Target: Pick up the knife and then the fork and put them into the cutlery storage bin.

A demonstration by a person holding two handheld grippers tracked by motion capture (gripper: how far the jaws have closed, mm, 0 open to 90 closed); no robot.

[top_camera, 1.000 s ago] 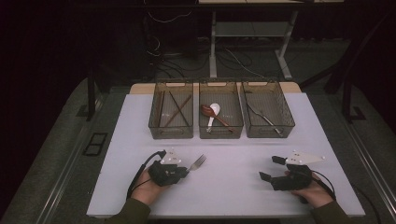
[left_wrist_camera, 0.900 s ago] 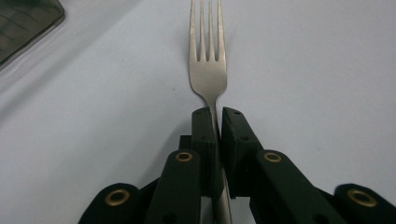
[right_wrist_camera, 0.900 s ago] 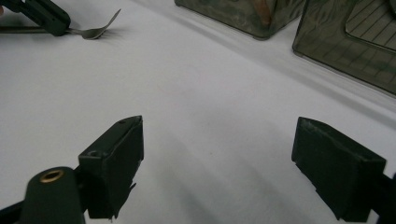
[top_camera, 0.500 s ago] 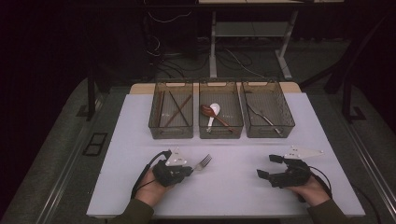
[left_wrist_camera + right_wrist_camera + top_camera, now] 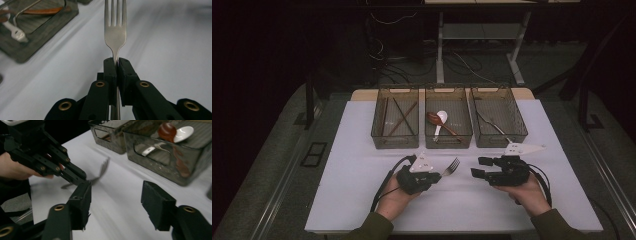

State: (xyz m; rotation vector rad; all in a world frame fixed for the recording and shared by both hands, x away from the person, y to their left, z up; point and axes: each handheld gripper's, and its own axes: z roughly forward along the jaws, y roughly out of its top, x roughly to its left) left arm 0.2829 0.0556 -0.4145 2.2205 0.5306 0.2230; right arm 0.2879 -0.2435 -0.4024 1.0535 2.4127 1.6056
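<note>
- The left claw (image 5: 438, 176) is pinched on the fork's (image 5: 115, 32) narrow neck, tines forward, held just above the white worktop (image 5: 362, 150) in front of the middle basket (image 5: 448, 116)
- The fork looks like thin polished steel: light, stiff, likely slippery between flat pads; the neck is a small purchase and it may swivel; the flatter handle should offer a surer hold
- The right claw (image 5: 117, 205) stands spread and empty, near the fork, facing it
</note>
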